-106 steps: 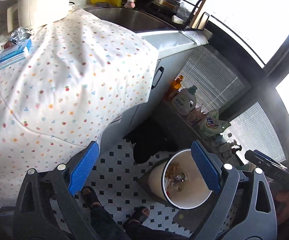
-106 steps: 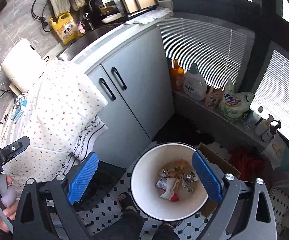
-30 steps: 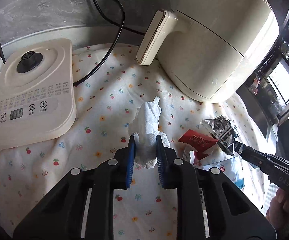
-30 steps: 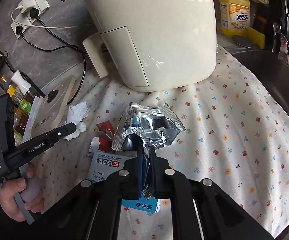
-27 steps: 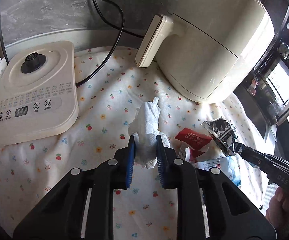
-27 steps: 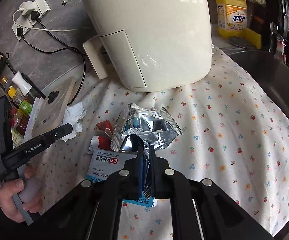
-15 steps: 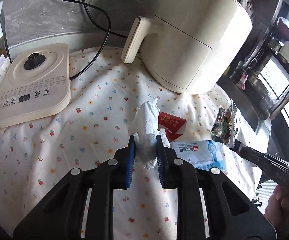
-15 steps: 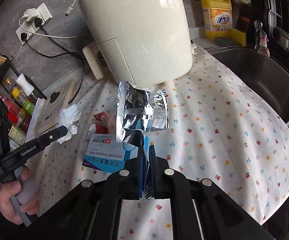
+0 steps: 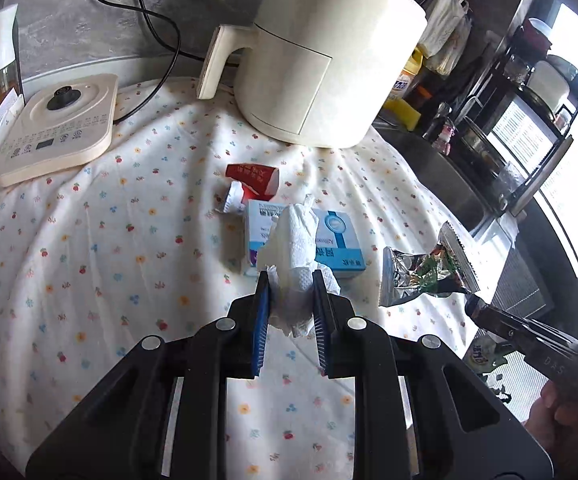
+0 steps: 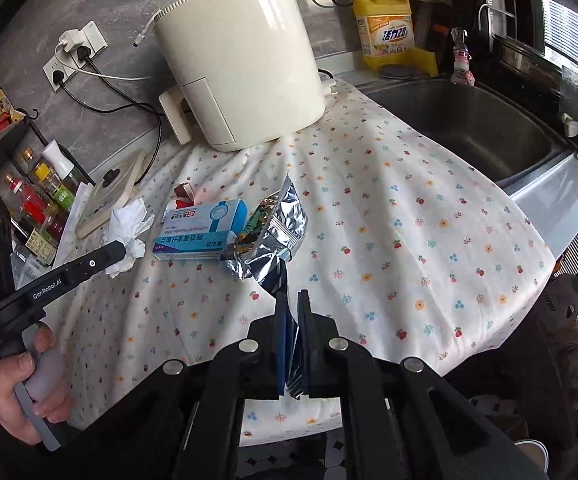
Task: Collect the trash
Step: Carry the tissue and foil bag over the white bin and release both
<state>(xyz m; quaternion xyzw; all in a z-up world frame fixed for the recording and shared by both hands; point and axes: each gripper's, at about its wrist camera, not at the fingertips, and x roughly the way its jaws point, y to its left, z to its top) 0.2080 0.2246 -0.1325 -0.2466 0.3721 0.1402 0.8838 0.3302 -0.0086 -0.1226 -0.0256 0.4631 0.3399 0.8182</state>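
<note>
The left claw (image 9: 289,276) grips a crumpled white tissue (image 9: 295,248) above the cloth-covered desk (image 9: 89,248); only this view shows the torn red wrapper (image 9: 255,180) fully. The right claw (image 10: 292,296) pinches a silver foil packet (image 10: 273,232); its view alone shows the sink (image 10: 469,128)

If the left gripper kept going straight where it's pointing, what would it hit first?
Most likely the blue-and-white box lying on the floral cloth just beyond the crumpled tissue the left gripper holds; depth is uncertain.
</note>
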